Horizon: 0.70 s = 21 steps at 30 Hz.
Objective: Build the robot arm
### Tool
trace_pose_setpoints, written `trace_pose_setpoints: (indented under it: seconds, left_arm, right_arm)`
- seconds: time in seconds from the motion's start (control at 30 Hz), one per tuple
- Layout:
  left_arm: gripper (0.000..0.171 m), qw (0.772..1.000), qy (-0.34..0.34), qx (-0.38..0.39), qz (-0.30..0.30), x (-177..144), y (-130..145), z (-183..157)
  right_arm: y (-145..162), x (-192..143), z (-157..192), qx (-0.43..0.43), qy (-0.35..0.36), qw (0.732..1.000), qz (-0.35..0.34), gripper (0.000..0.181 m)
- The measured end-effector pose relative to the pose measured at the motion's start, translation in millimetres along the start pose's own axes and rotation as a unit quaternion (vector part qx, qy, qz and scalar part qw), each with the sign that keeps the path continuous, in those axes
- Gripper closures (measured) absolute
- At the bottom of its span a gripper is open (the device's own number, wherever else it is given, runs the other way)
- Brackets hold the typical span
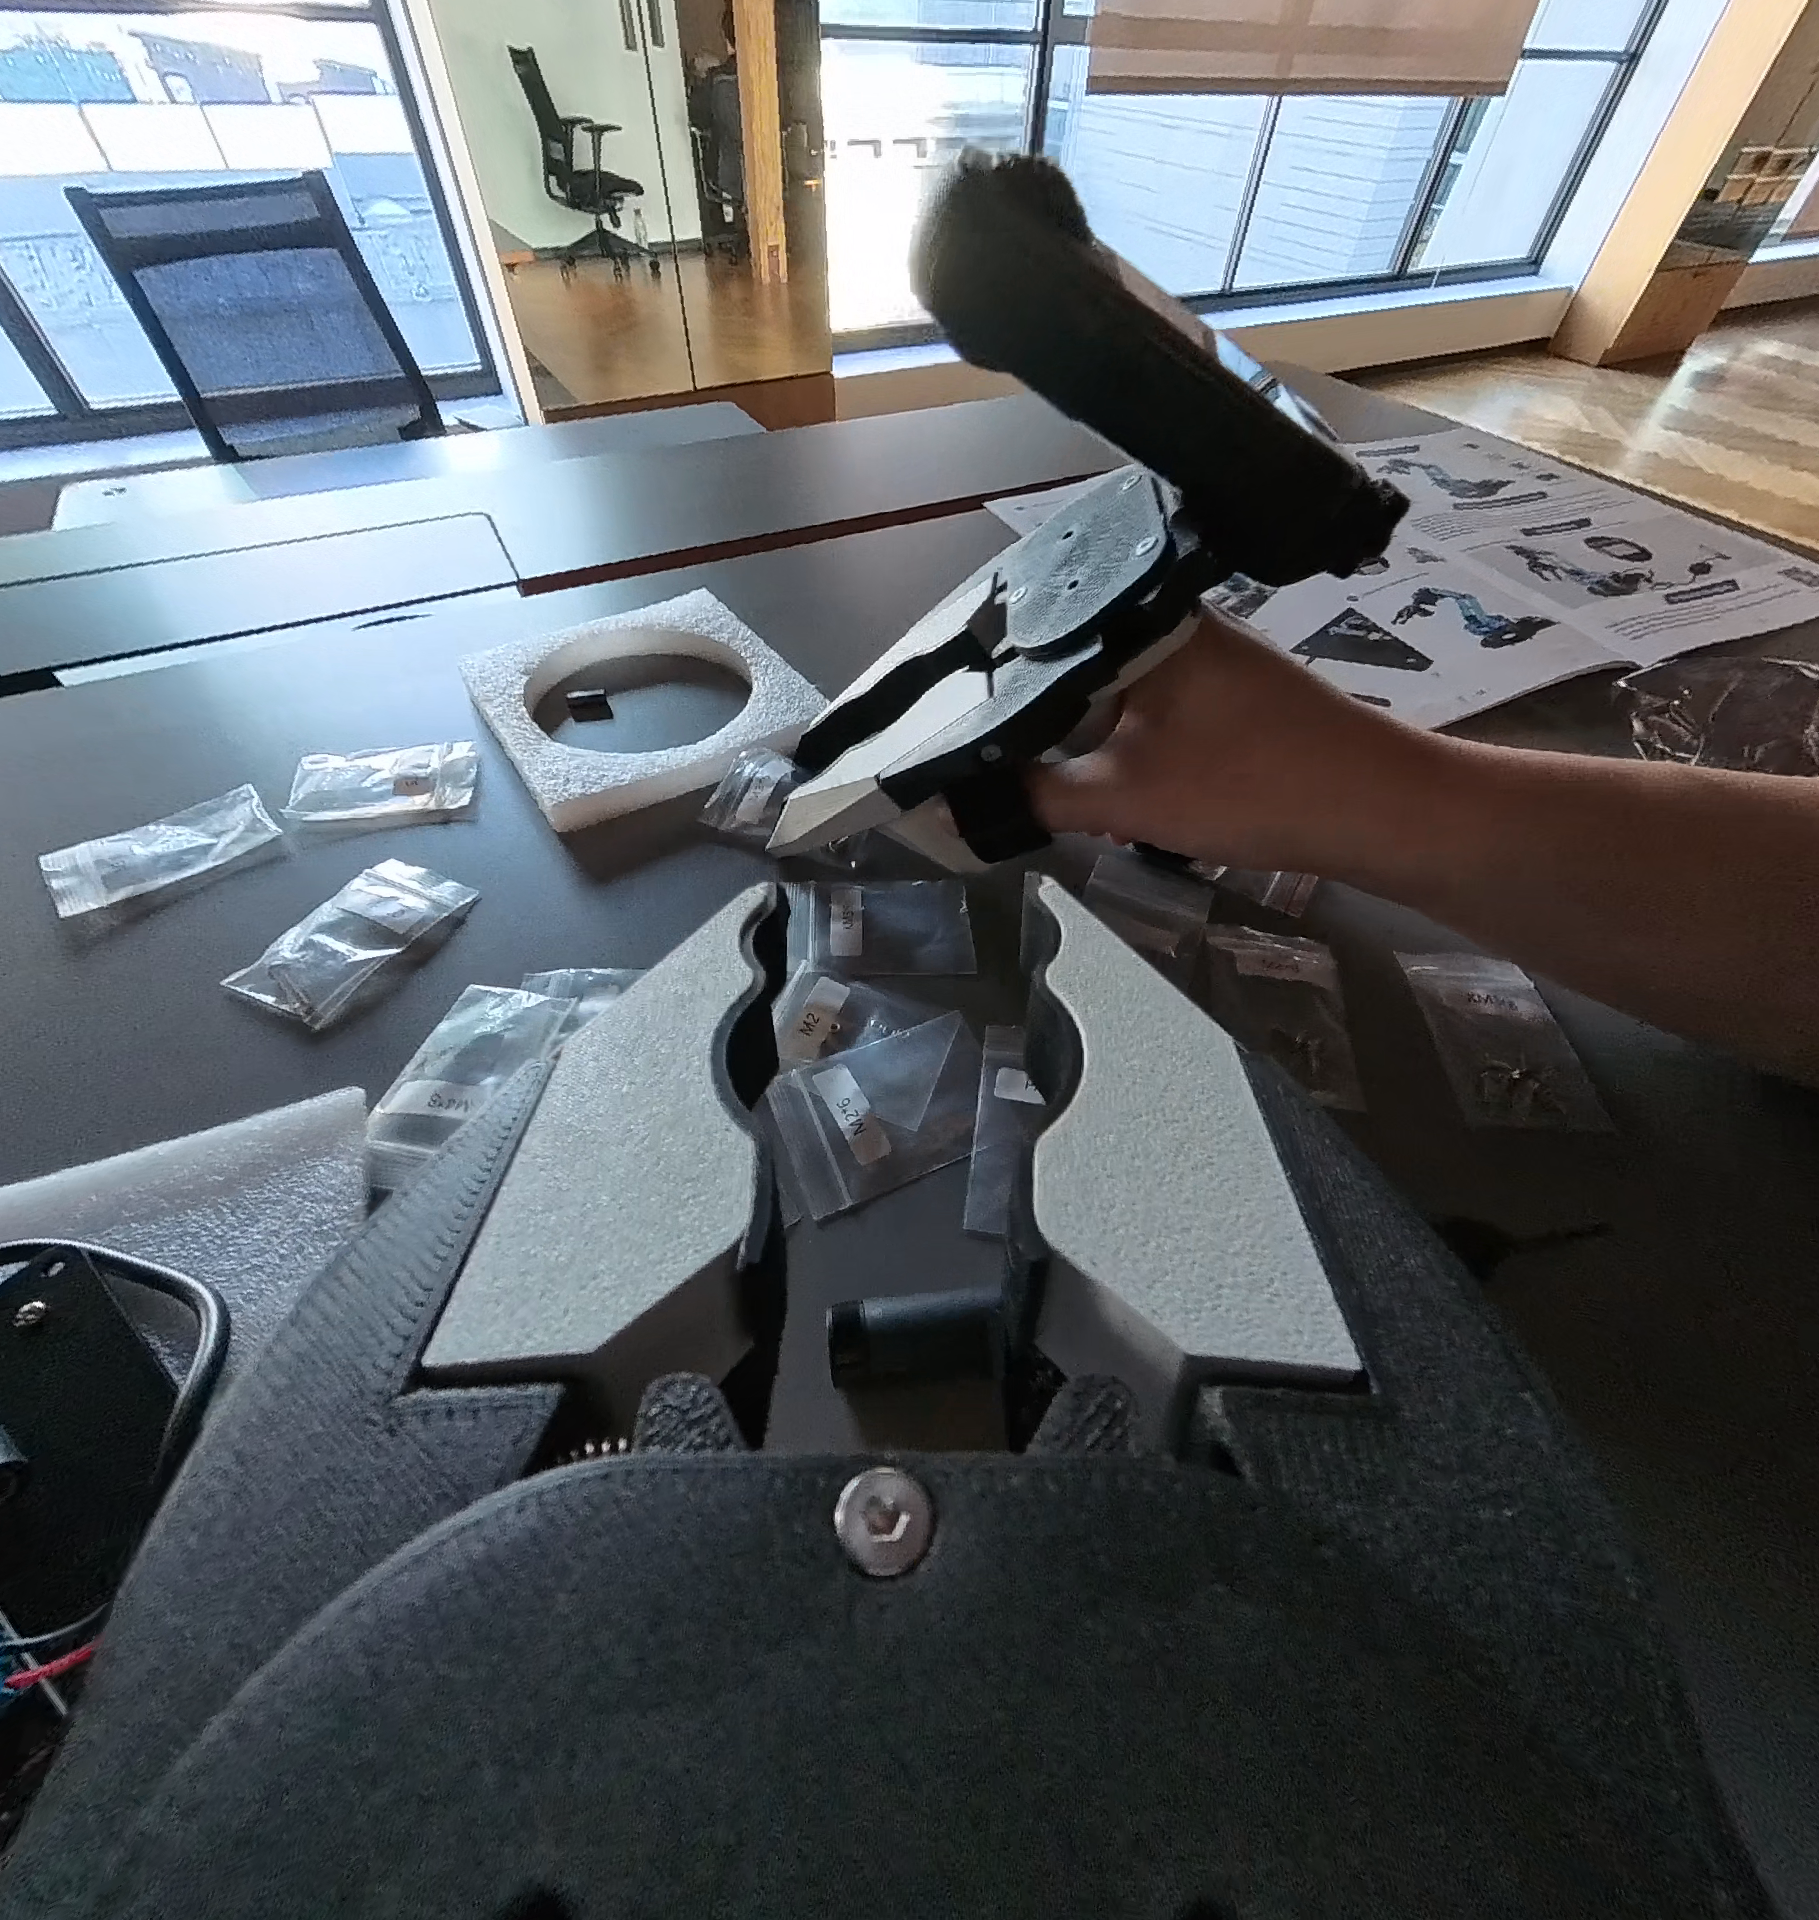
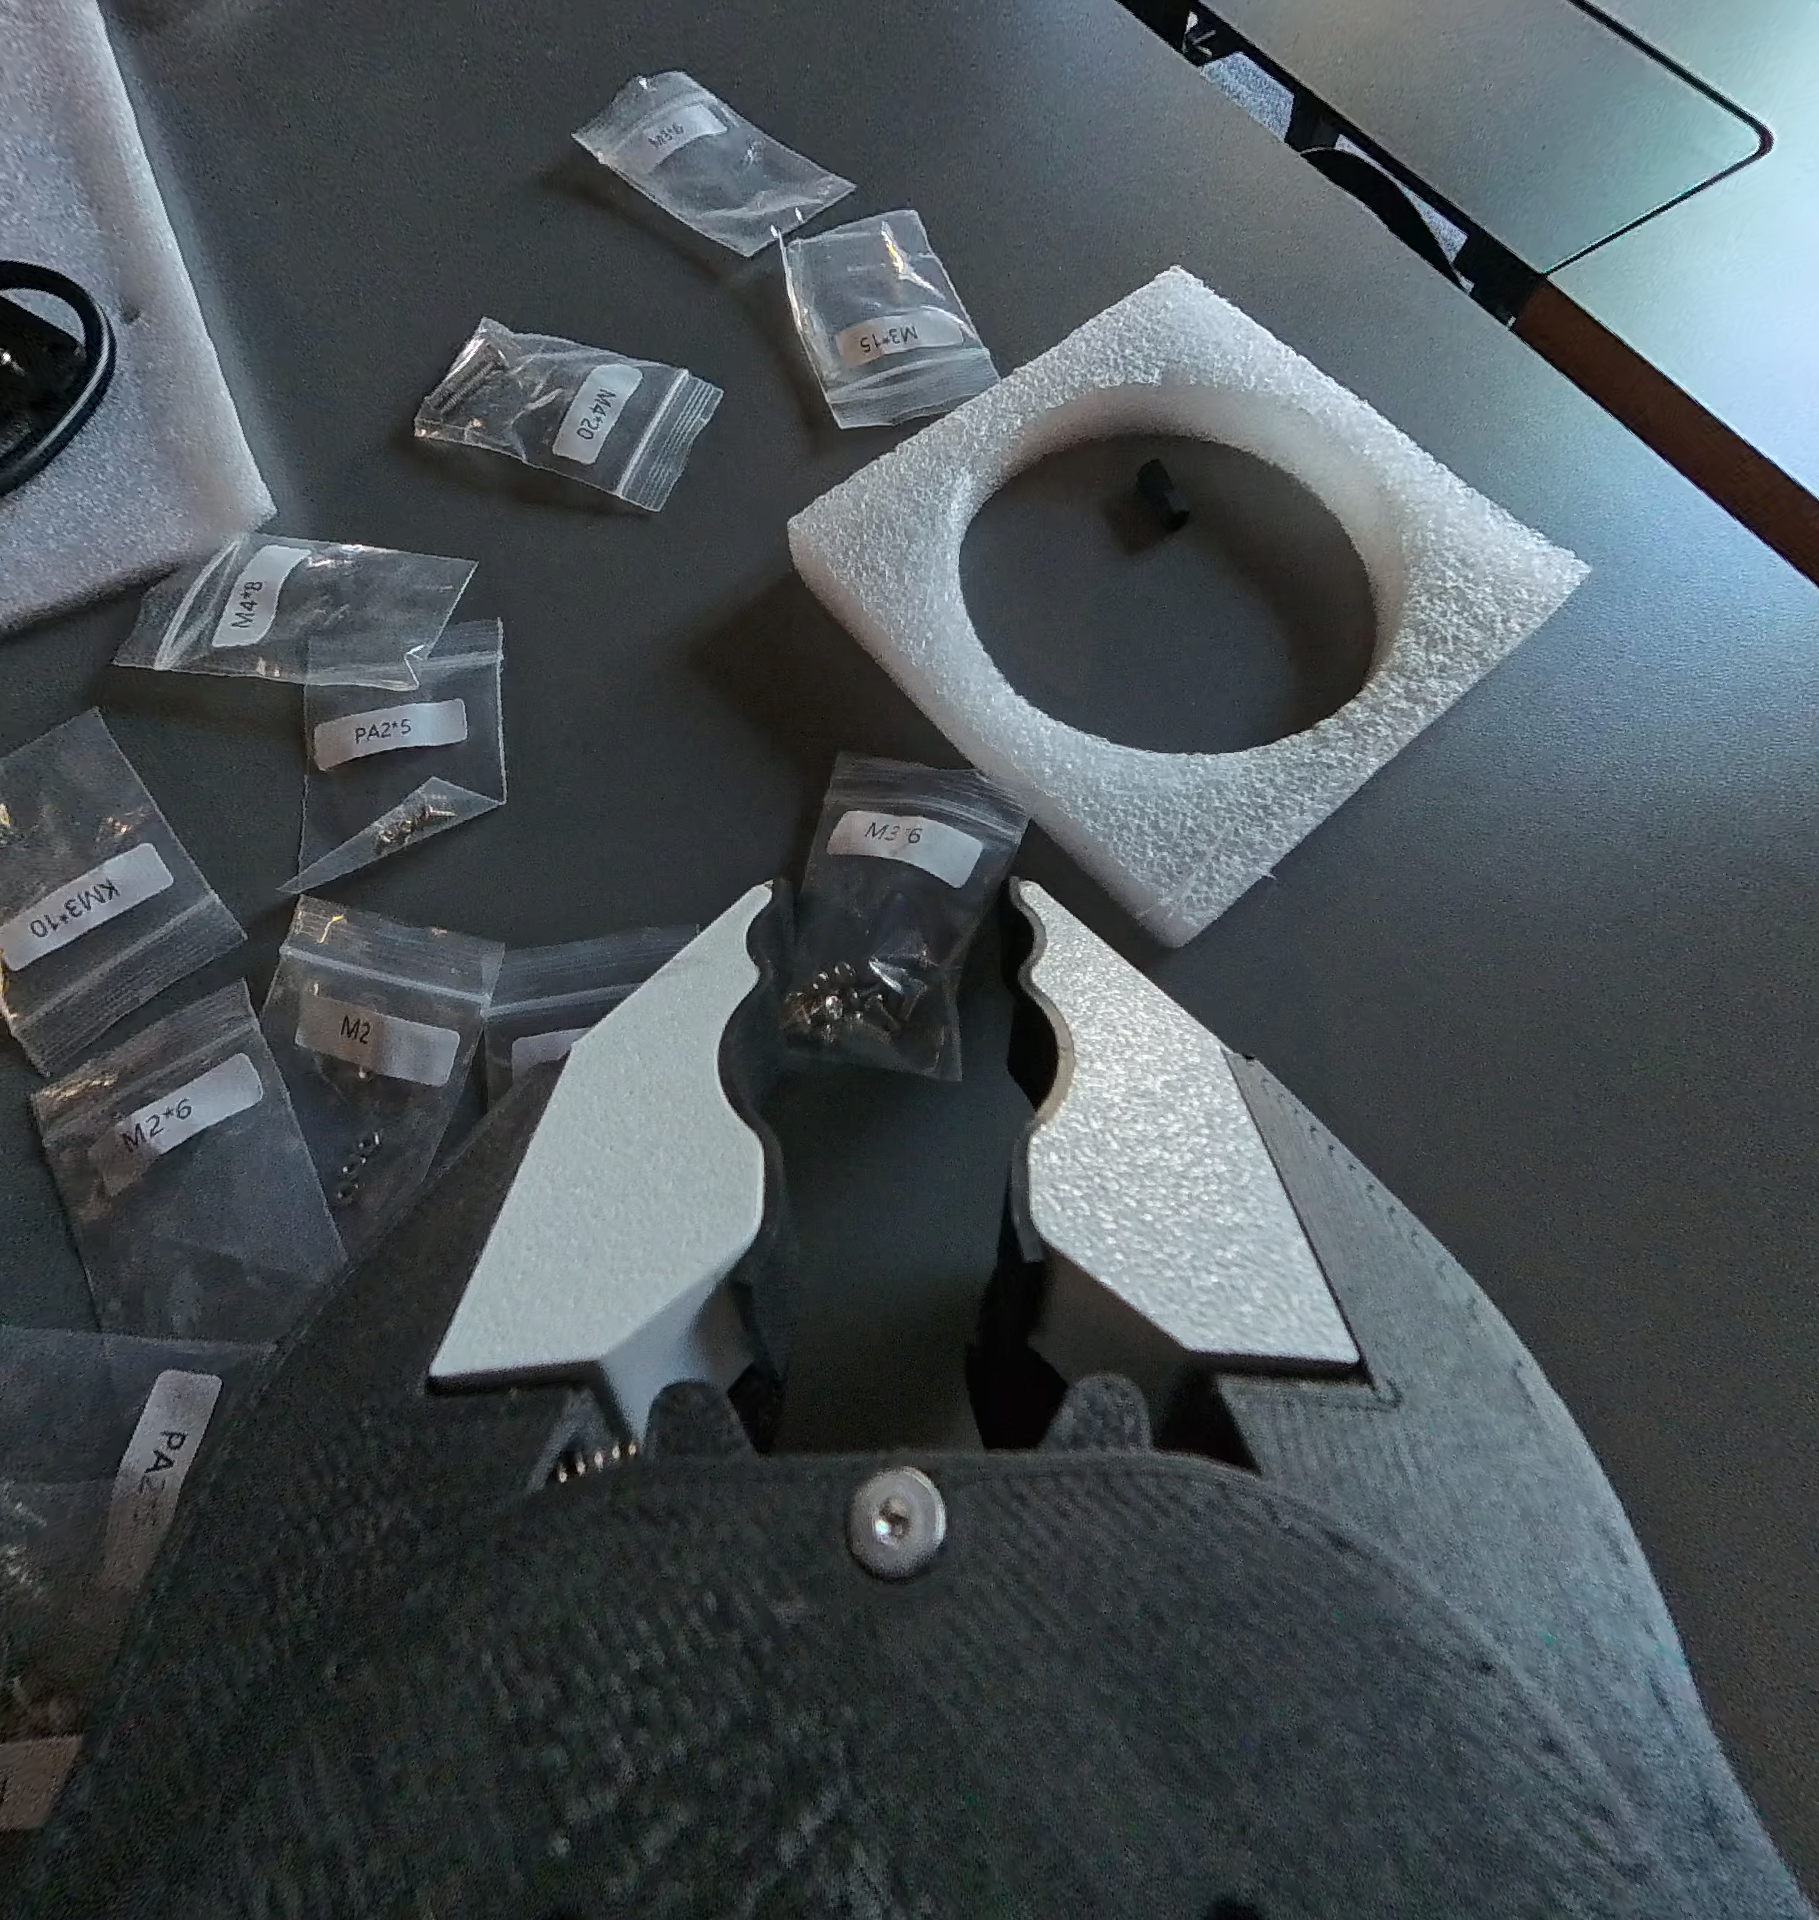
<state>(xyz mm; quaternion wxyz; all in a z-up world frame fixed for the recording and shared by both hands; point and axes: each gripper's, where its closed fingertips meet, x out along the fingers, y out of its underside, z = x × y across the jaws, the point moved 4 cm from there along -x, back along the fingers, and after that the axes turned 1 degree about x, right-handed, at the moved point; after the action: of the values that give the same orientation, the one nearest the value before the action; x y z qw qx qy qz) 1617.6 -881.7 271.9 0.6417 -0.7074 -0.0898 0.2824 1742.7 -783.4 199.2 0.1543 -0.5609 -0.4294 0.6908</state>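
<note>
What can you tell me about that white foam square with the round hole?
The foam square is white, with a pebbly, soft-looking surface and a large round hole through its middle. It lies flat on the dark table. A small black part sits inside the hole. A clear bag of screws lies just beside one edge.

Small white stickers with short printed codes sit on the clear zip bags (image 2: 572,416) scattered over the counter (image 2: 1507,1039). At two o'clock in the left wrist view, a printed leaflet (image 1: 1570,582) carries pictures and print too small to read.
</note>
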Motion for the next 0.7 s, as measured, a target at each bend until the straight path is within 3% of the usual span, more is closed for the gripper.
trace_pose_setpoints:
  seconds: [0.33,0.7]
  left_arm:
    - [0.129,1.000,-0.004,-0.021,0.013,-2.0,8.0,5.4]
    - [0.130,0.999,-0.017,0.006,0.029,-7.9,-0.6,-4.9]
  right_arm:
    - [0.6,-0.3,1.0,-0.002,-0.002,1.000,-0.001,0.143]
    - [1.0,-0.8,1.3,-0.004,-0.004,1.000,-0.003,0.148]
